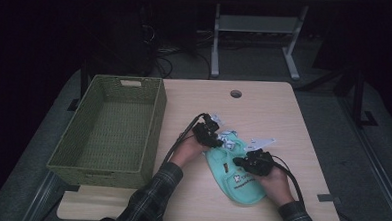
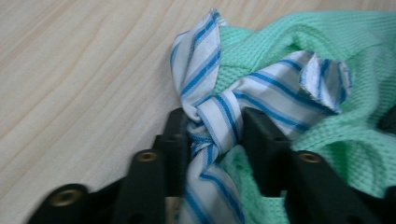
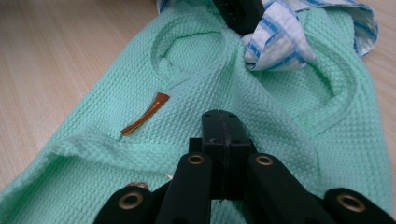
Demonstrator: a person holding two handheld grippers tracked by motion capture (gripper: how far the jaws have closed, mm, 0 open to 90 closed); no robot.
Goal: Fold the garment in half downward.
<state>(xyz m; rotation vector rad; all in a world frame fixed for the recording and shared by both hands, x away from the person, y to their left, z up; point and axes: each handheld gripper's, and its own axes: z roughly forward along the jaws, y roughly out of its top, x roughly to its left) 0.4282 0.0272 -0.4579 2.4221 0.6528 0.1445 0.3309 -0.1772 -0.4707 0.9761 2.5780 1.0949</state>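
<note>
Left gripper view: striped collar [image 2: 219, 116] pinched between left gripper [image 2: 215, 135] fingers; green knit garment [image 1: 236, 172] spread on worktop [image 1: 293, 125] near basket [image 1: 113, 127]; right gripper [image 3: 223, 135] fingers fully closed, pressed on knit; cloth judged light, soft, floppy; best gripped at bunched collar or hem.

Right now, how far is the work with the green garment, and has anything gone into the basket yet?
Done: nothing shows inside the basket. In hand: the green garment lies on the table. The left tool pinches its striped collar, and the right tool is shut, resting on the green cloth; I cannot tell whether it pinches any. Left: probably folding the garment and moving it to the basket.
</note>
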